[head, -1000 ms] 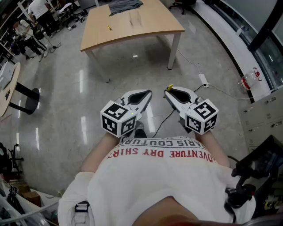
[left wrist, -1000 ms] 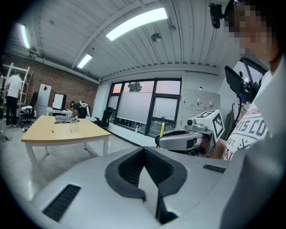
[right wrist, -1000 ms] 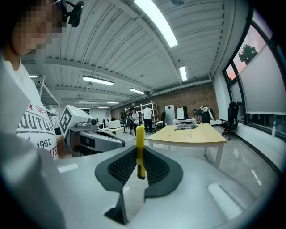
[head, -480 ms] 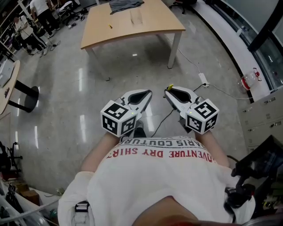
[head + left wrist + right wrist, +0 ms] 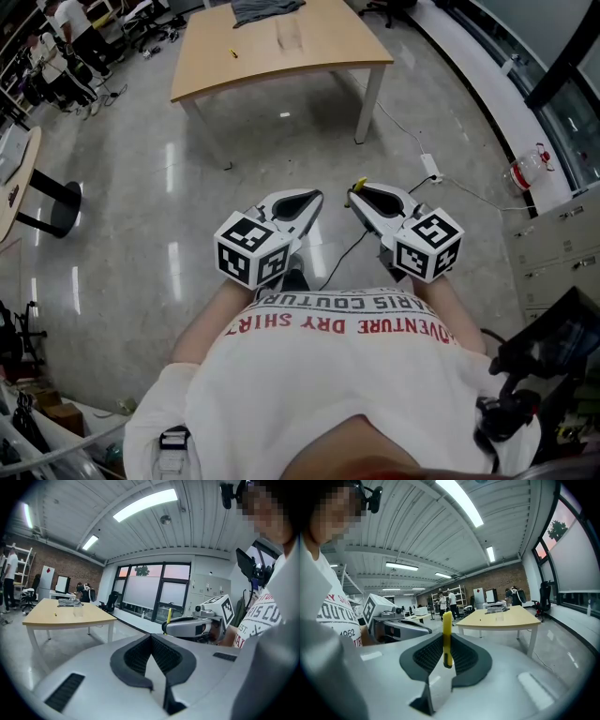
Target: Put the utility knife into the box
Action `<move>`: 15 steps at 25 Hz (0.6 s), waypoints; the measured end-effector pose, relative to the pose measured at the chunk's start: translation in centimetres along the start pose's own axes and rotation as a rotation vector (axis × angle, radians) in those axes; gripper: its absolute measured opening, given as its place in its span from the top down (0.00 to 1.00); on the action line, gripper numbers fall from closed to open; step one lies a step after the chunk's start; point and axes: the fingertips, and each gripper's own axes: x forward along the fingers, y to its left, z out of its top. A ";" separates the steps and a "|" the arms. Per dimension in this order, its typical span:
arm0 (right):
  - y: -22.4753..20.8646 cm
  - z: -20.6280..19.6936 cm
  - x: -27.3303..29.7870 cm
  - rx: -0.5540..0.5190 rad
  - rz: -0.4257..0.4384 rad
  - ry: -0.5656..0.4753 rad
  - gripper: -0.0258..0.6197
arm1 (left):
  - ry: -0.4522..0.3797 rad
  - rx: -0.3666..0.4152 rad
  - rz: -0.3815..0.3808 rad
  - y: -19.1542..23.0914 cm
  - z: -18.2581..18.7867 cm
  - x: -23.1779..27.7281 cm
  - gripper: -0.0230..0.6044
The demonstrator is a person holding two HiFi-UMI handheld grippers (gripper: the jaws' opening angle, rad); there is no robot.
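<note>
My right gripper is held low in front of the person's chest, shut on a yellow utility knife. In the right gripper view the knife stands upright between the pads of that gripper. My left gripper sits just to its left, jaws closed together with nothing between them. A clear box stands far off on the wooden table; it shows small in the gripper views. Both grippers are well short of the table.
A grey cloth and a small yellow item lie on the table. Shiny floor stretches between me and the table. A cable and power strip lie on the floor at right. People stand at the far left. Cabinets line the right.
</note>
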 end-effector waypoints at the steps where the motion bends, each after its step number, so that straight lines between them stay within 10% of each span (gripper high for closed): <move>1: 0.0 0.1 0.0 0.001 0.000 0.000 0.89 | 0.001 0.000 -0.001 0.1 0.1 0.0 0.96; 15: -1.9 1.9 -1.6 -0.024 -0.031 -0.040 0.89 | -0.012 0.051 -0.027 -0.8 2.2 1.7 0.96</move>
